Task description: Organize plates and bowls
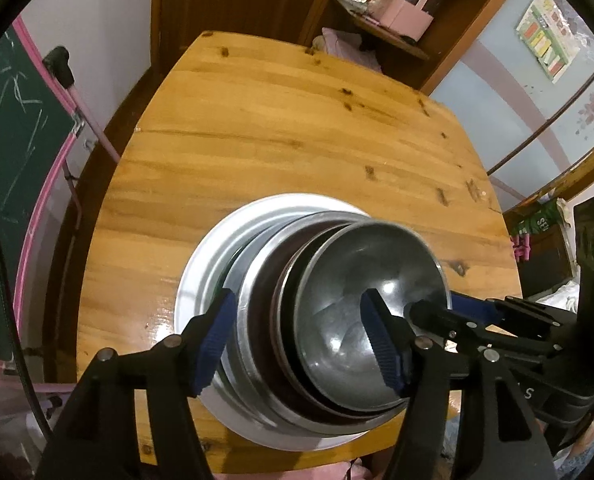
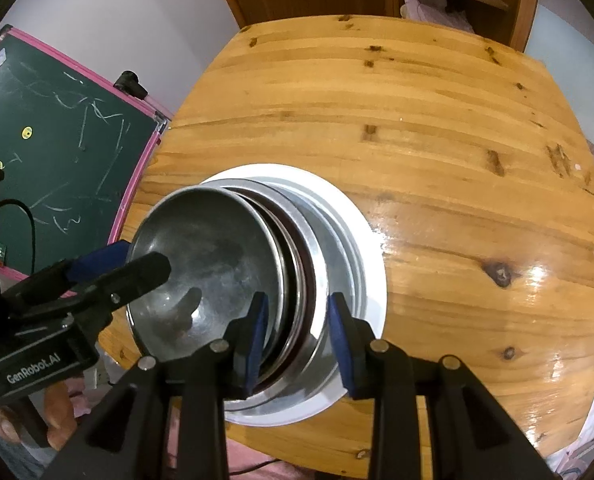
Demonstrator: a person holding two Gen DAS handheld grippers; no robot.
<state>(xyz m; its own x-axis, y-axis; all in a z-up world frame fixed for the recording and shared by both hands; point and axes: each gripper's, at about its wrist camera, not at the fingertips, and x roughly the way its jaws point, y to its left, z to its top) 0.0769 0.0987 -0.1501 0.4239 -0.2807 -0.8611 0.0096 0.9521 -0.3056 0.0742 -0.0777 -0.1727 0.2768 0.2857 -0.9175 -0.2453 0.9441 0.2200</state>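
A stack of steel bowls and plates point(image 1: 265, 312) sits on a white plate point(image 1: 201, 264) near the front edge of the wooden table. A steel bowl point(image 1: 361, 300) lies on top. My left gripper point(image 1: 297, 344) straddles the stack's near rims, with one blue pad point(image 1: 217, 344) outside the stack and the other point(image 1: 381, 344) inside the top bowl. My right gripper point(image 2: 297, 344) straddles the opposite rims of the stack point(image 2: 301, 280), one pad point(image 2: 257, 344) inside the top bowl point(image 2: 205, 272), the other point(image 2: 343, 344) outside. Both sets of jaws stand apart around the rims.
The wooden table point(image 1: 281, 128) stretches bare behind the stack. A green chalkboard with a pink frame point(image 2: 57, 152) stands to the left. A wooden cabinet and shelf with a pink appliance point(image 1: 409, 8) are behind the table.
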